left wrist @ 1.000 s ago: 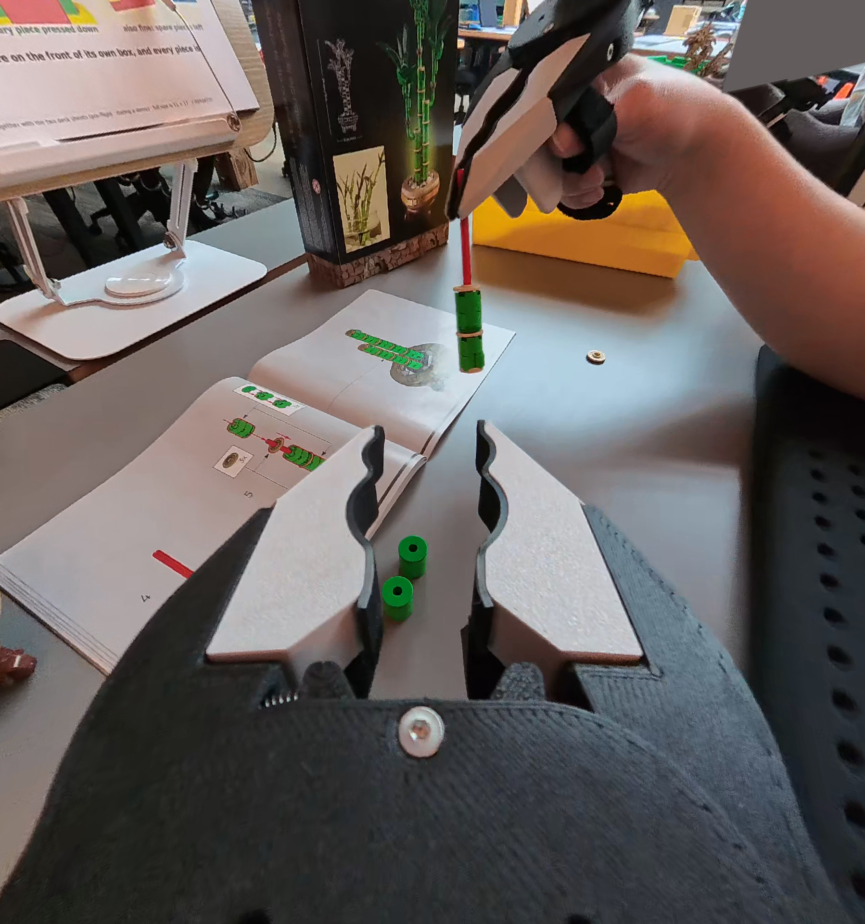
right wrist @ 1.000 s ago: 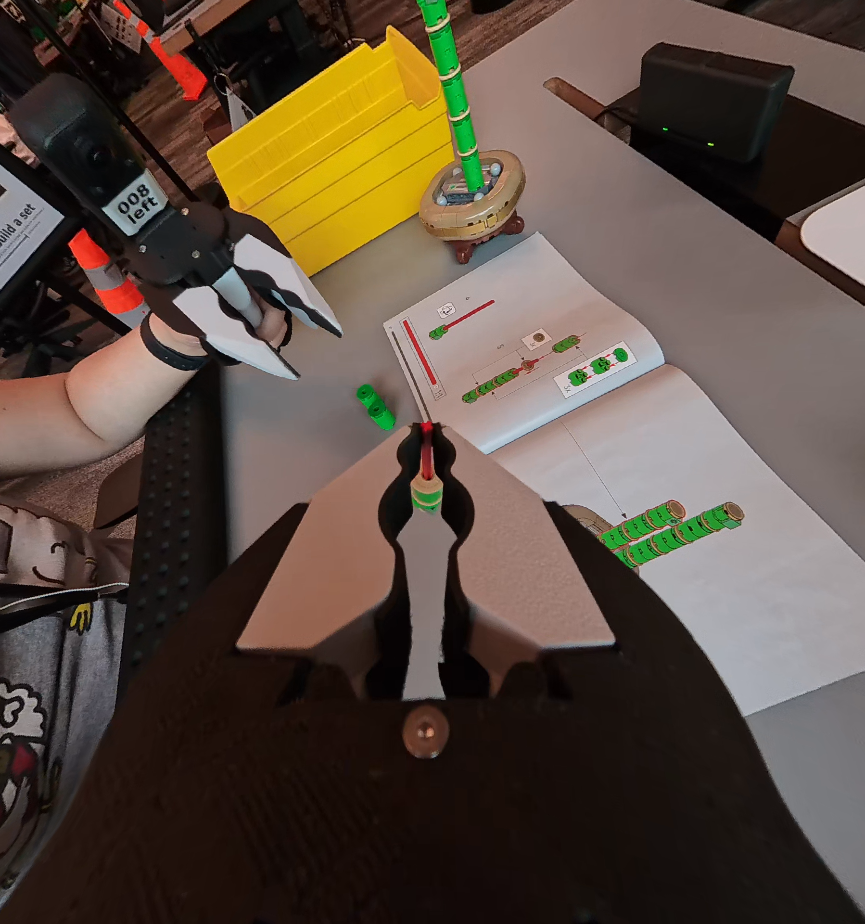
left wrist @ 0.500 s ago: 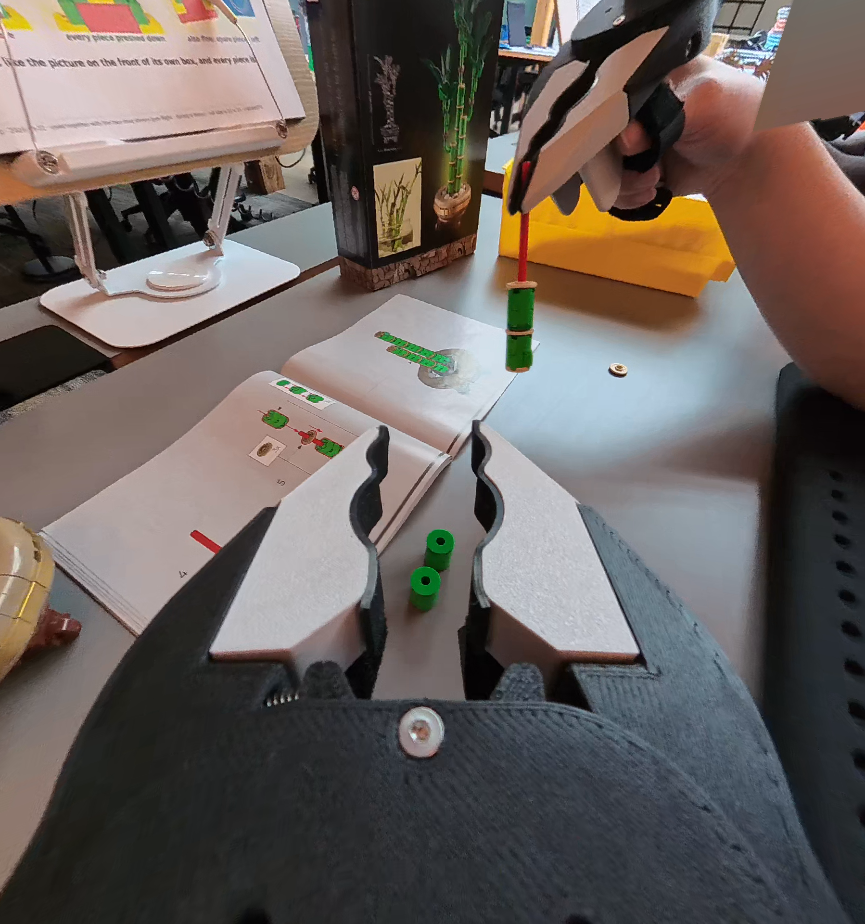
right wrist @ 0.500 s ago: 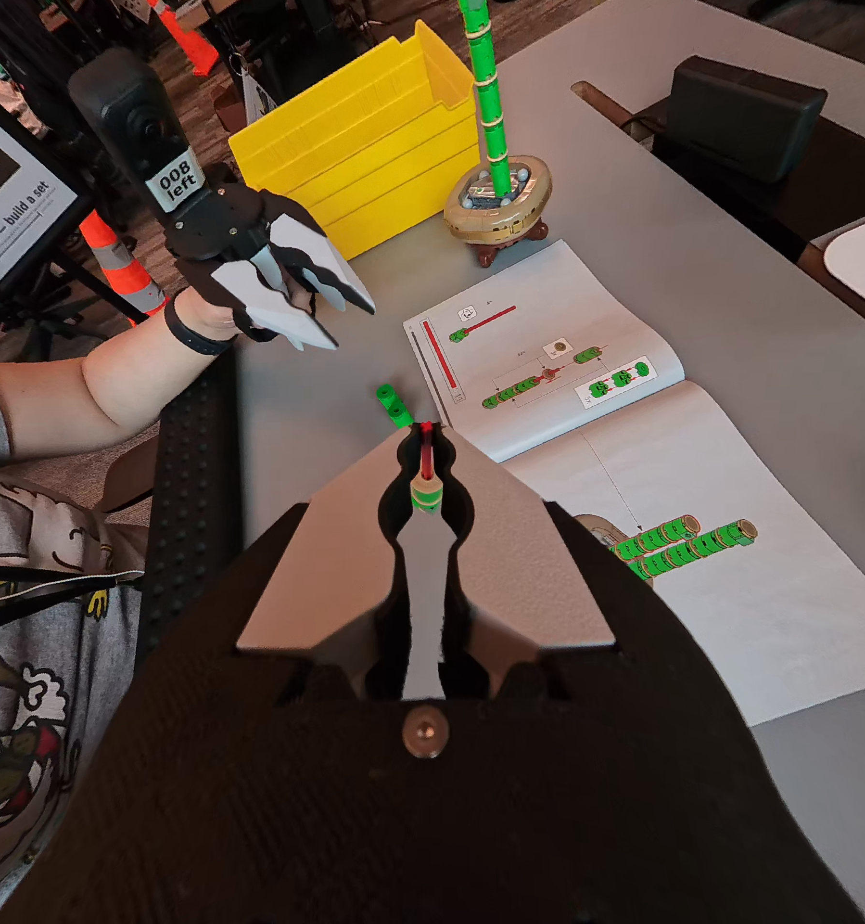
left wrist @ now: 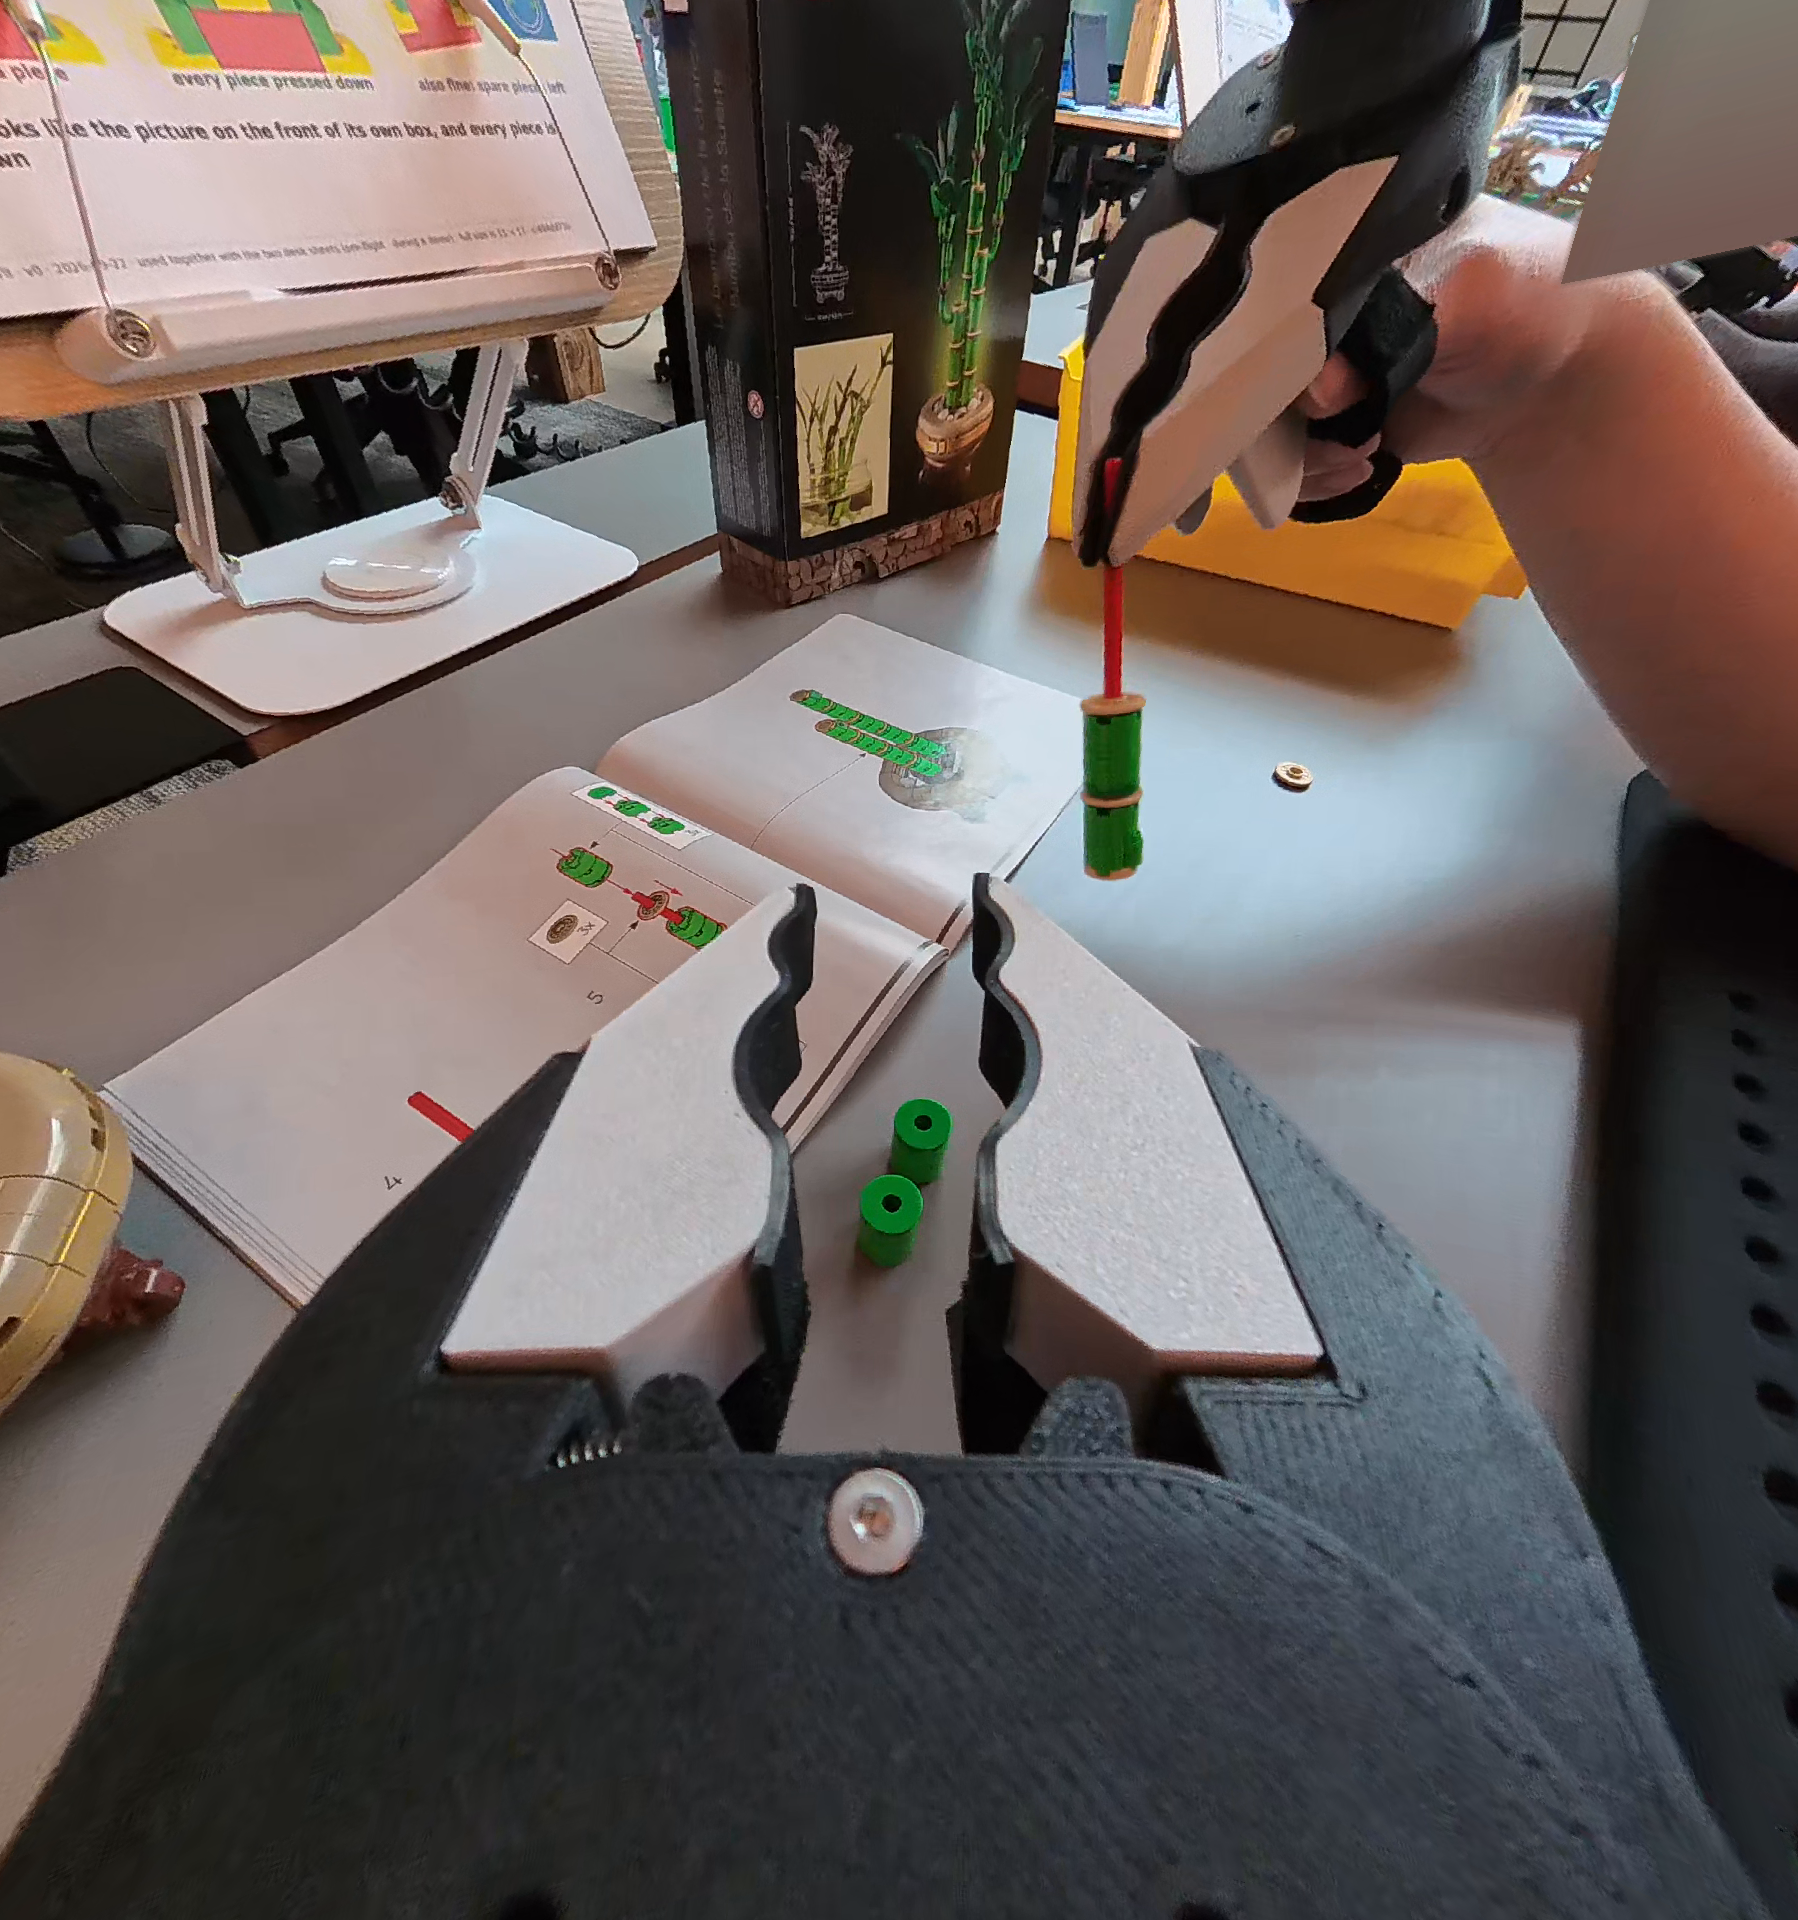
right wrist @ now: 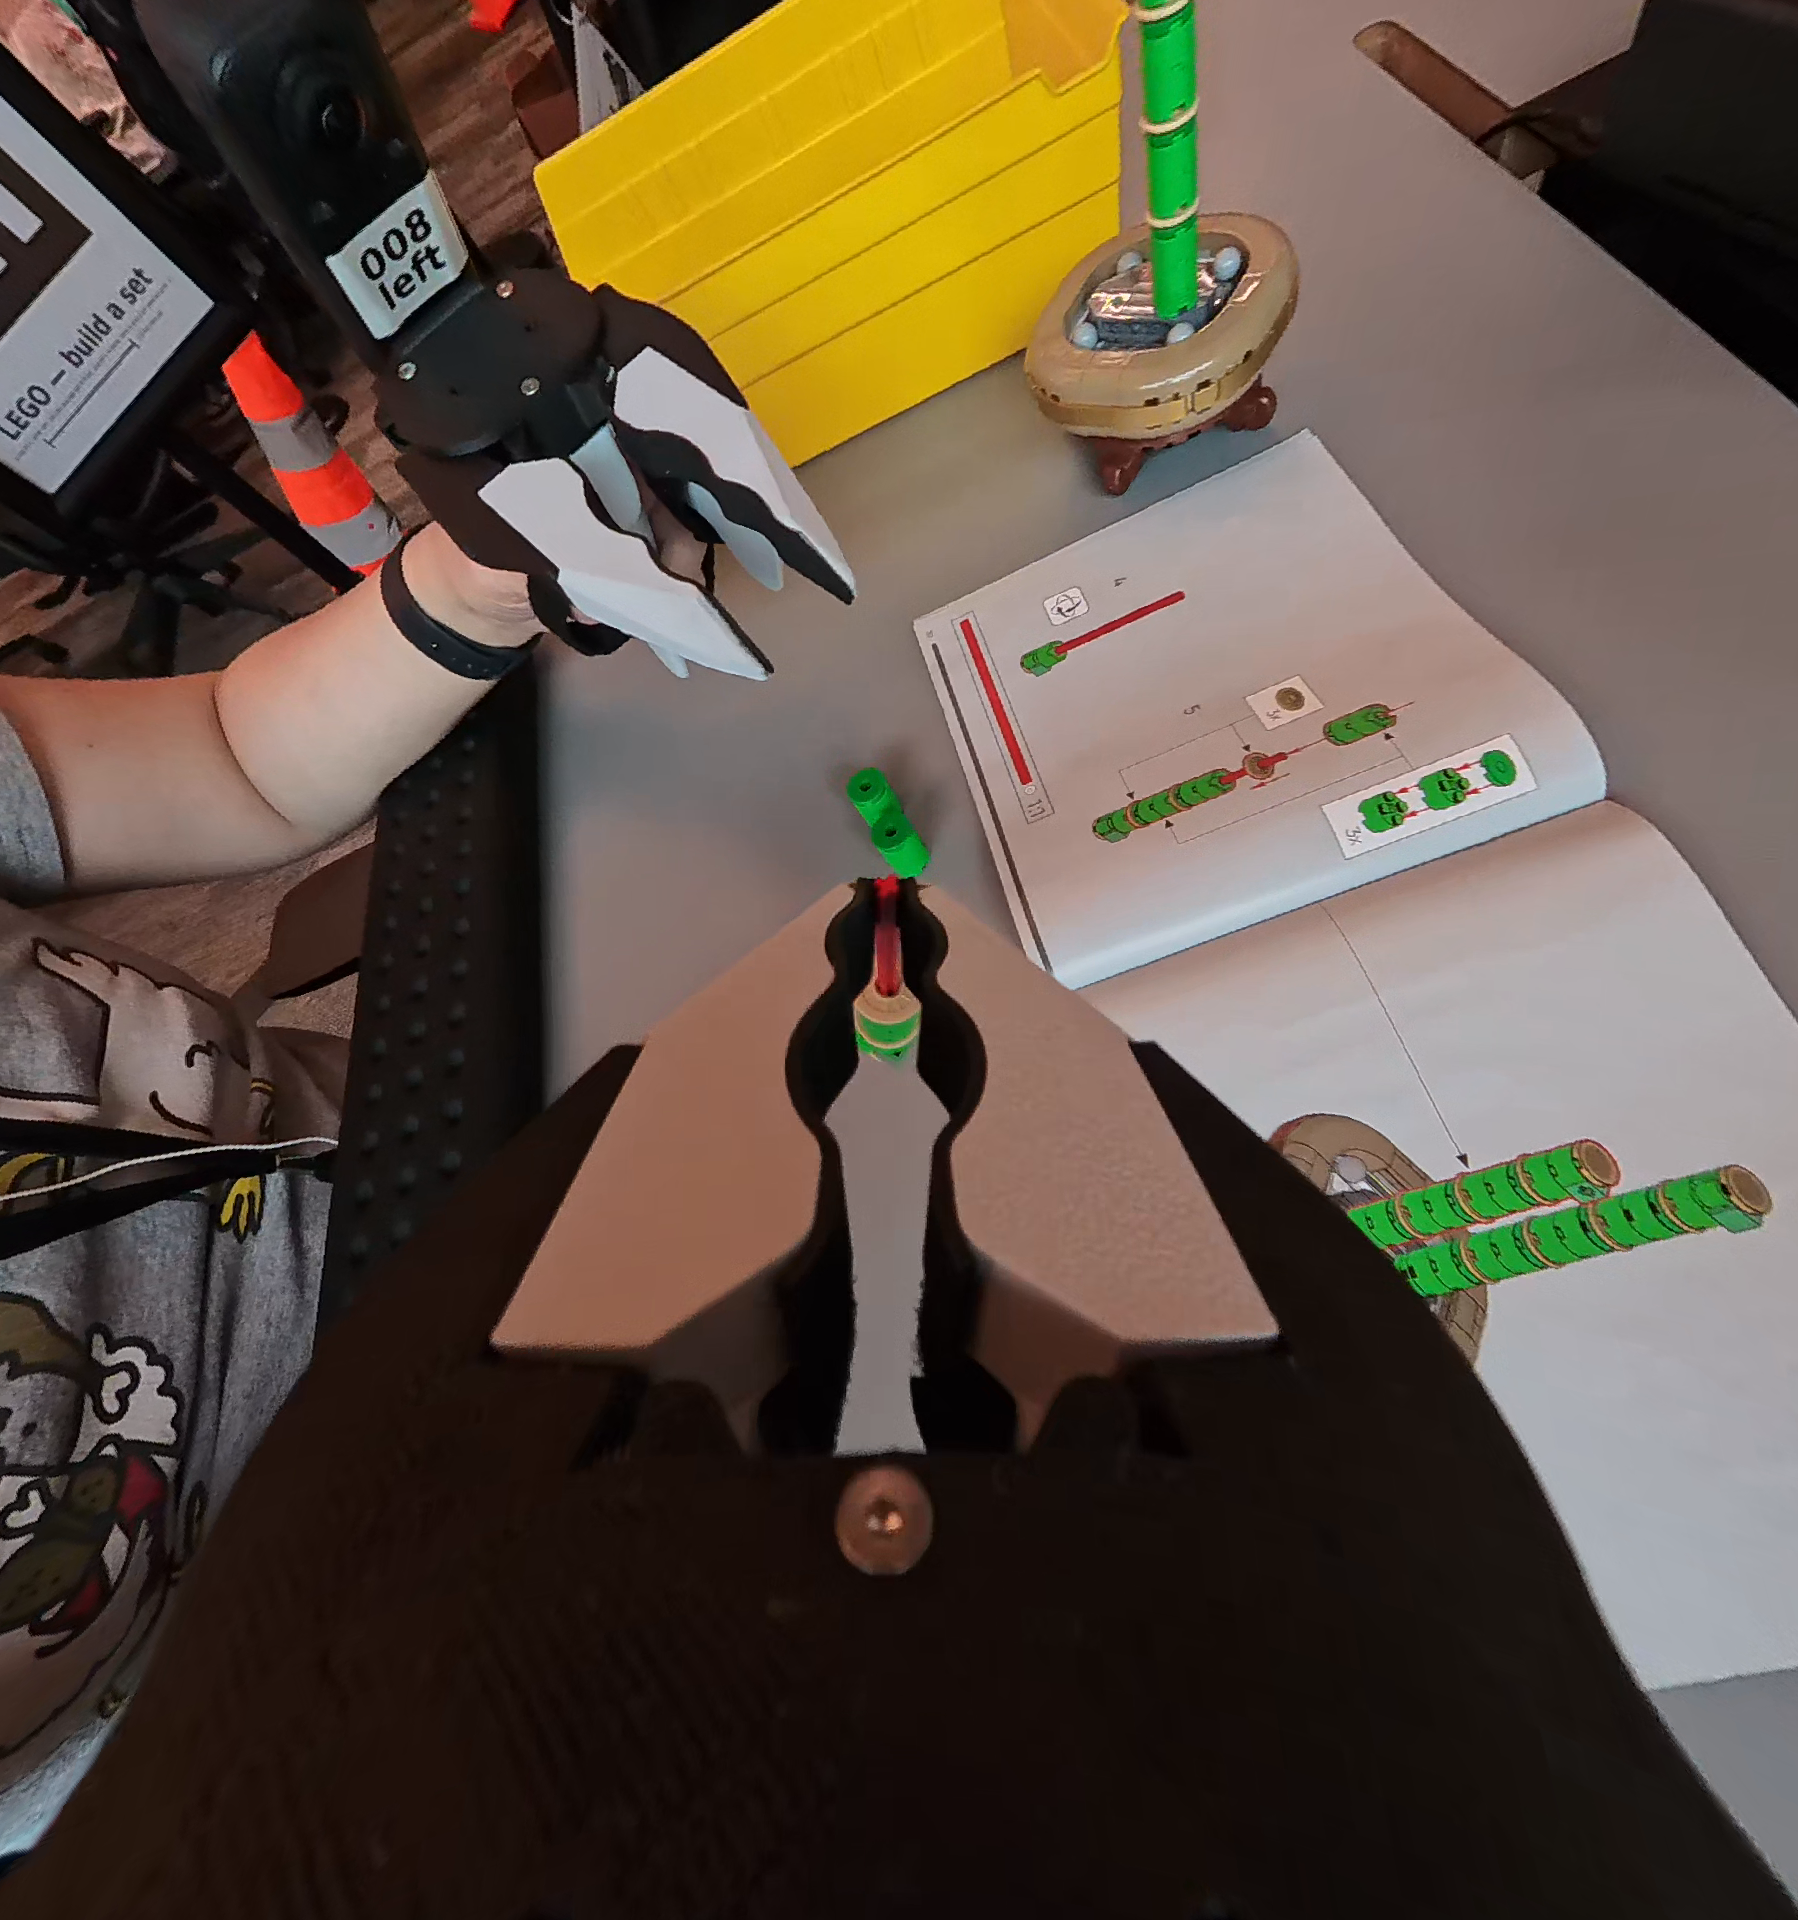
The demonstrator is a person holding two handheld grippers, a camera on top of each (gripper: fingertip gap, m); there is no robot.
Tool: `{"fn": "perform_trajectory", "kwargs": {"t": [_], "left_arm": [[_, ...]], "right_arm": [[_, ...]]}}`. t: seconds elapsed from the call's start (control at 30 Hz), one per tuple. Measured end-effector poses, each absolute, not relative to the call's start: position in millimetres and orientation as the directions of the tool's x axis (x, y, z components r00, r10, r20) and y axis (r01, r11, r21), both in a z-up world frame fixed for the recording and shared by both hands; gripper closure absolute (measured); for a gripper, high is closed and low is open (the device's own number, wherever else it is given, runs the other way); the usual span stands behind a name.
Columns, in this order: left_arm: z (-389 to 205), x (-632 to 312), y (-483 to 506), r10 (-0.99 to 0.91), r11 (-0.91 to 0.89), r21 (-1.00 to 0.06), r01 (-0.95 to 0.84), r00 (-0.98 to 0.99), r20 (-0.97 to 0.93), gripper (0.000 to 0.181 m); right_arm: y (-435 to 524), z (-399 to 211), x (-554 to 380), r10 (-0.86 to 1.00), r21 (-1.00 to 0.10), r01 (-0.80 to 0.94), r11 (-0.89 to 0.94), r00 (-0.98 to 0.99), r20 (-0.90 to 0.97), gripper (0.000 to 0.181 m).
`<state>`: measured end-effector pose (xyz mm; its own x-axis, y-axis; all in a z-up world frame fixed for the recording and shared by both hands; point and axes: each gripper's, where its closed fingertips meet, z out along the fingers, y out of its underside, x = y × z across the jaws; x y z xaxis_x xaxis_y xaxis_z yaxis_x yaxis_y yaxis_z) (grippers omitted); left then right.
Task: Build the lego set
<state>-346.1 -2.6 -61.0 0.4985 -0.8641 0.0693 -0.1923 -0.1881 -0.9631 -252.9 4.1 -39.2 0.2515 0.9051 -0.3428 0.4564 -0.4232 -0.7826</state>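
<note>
My left gripper [left wrist: 890, 914] is open and empty, low over the grey table. Two loose green cylinders [left wrist: 905, 1174] stand on the table between its fingers, touching neither. My right gripper [right wrist: 884, 888] is shut on a red axle [right wrist: 887, 935] that hangs down from its tips. The axle carries green segments with tan rings [left wrist: 1111, 790], held above the table. In the right wrist view the cylinders [right wrist: 887, 821] lie just beyond my right fingertips. The left gripper [right wrist: 807, 632] hovers behind them. The right gripper also shows in the left wrist view [left wrist: 1103, 540].
An open instruction booklet [left wrist: 666, 935] lies left of the cylinders. A tan pot with a green bamboo stalk [right wrist: 1165, 312] stands beyond it. A yellow bin [right wrist: 853, 208], the set's box [left wrist: 864, 291], a document stand [left wrist: 355, 582], a tan ring [left wrist: 1291, 775] and a black perforated mat [right wrist: 438, 935] surround the work area. Across from one pair of fingers to the other is roughly 11 cm.
My right gripper has carried the axle closer to the two green cylinders. My left gripper has shifted so the pot's base enters its view at the left. Neither jaw has changed.
</note>
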Motion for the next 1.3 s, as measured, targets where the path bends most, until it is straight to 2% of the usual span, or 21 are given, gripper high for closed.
{"fn": "perform_trajectory", "kwargs": {"t": [1.03,1.3], "left_arm": [[-67,-342,-6,-0.87,-0.179,-0.954,-0.242,0.491,0.038,0.154],[-80,-334,-9,-0.879,-0.149,-0.933,-0.326,0.476,-0.026,0.154]], "right_arm": [[0,-49,-259,0.894,-0.761,0.468,-0.449,0.237,-0.381,0.178],[-1,-49,-259,0.894,-0.761,0.47,-0.448,0.233,-0.383,0.178]]}}
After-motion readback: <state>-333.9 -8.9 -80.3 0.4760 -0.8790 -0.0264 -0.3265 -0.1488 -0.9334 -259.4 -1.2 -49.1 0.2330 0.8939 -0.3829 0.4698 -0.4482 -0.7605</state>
